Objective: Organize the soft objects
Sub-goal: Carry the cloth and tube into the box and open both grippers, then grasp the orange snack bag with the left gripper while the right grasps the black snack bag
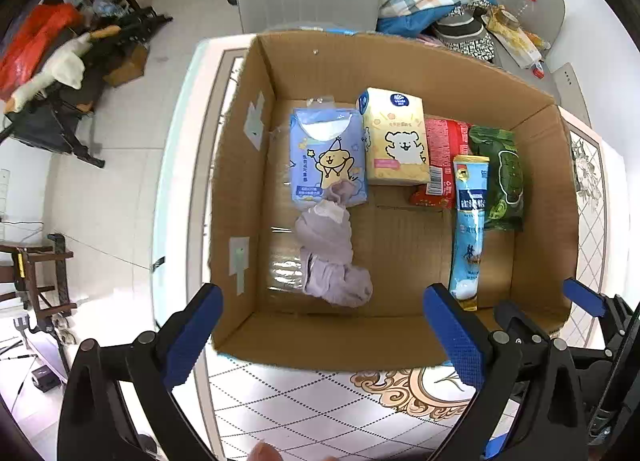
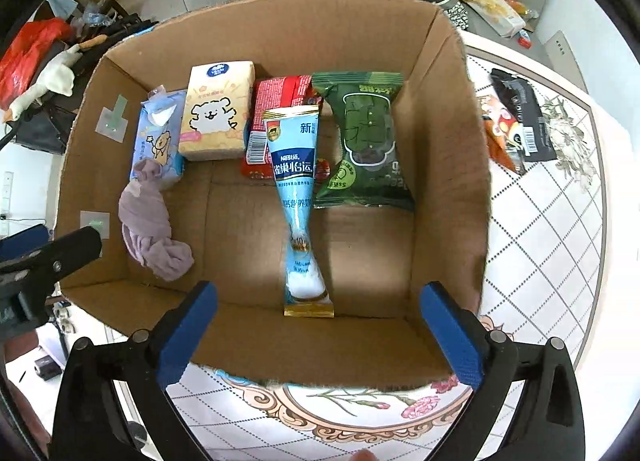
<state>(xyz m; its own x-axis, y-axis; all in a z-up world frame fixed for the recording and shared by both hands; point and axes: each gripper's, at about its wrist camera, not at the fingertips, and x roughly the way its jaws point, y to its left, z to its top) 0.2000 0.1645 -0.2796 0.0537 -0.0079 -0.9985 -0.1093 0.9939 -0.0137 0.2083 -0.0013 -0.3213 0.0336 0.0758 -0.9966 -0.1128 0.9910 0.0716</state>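
I take the cardboard box (image 1: pixel 256 165) as my landmark and read across it from its left wall. Nearest that wall lies the lilac sock bundle (image 1: pixel 332 257), a soft twisted roll whose long axis runs from the near wall toward the far one, its far end lapping onto the blue tissue pack (image 1: pixel 326 159). Right of that pack, against the far wall, stands the yellow tissue pack (image 1: pixel 396 139), then the red packet (image 2: pixel 276 101), partly covered. Over the red packet's near end lies the light blue stick sachet (image 2: pixel 298 197), long and thin, pinched at the waist, stretching from there right to the box's near wall. Last, by the right wall, lies the green snack bag (image 2: pixel 366 145), flat and puffy.

My left gripper (image 1: pixel 320 335) hangs above the near-left part of the box, jaws spread wide with nothing between them; the sock roll lies just ahead of it and a little inside. My right gripper (image 2: pixel 318 335) hangs above the near wall toward the right, jaws equally wide and empty, with the sachet's gold end straight ahead, centred between the fingers.

Outside the box's right wall, on the patterned tabletop (image 2: pixel 552 253), two more packets (image 2: pixel 516 121) wait. I judge they are next, and my right hand is the nearer one.
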